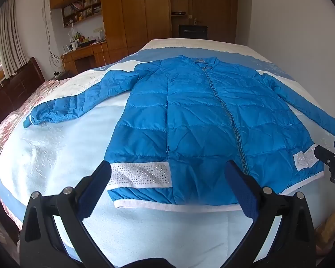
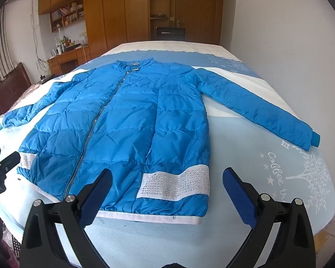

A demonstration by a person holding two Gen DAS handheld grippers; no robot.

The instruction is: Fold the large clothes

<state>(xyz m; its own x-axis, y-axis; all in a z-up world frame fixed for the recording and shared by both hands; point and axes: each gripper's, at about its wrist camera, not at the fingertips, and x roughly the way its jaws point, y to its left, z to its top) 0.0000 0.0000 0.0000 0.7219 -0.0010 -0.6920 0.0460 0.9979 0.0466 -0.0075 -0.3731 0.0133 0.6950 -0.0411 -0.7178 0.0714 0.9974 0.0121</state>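
A blue quilted jacket (image 1: 201, 120) lies flat and zipped on the bed, front up, collar far, hem near, both sleeves spread out; it also shows in the right wrist view (image 2: 122, 125). White studded bands cross it near the hem (image 1: 140, 175). My left gripper (image 1: 167, 178) is open and empty, hovering just above the hem's left part. My right gripper (image 2: 167, 183) is open and empty over the hem's right part. The right gripper shows at the left view's right edge (image 1: 330, 158), and the left gripper at the right view's left edge (image 2: 2, 163).
The bed (image 1: 55, 147) has a light blue and white cover, with a pink quilt (image 1: 9, 120) at its left side. A white wall (image 2: 290, 44) runs along the right. Wooden wardrobes (image 1: 127, 11), a desk (image 1: 84, 51) and a dark chair (image 1: 17, 87) stand beyond.
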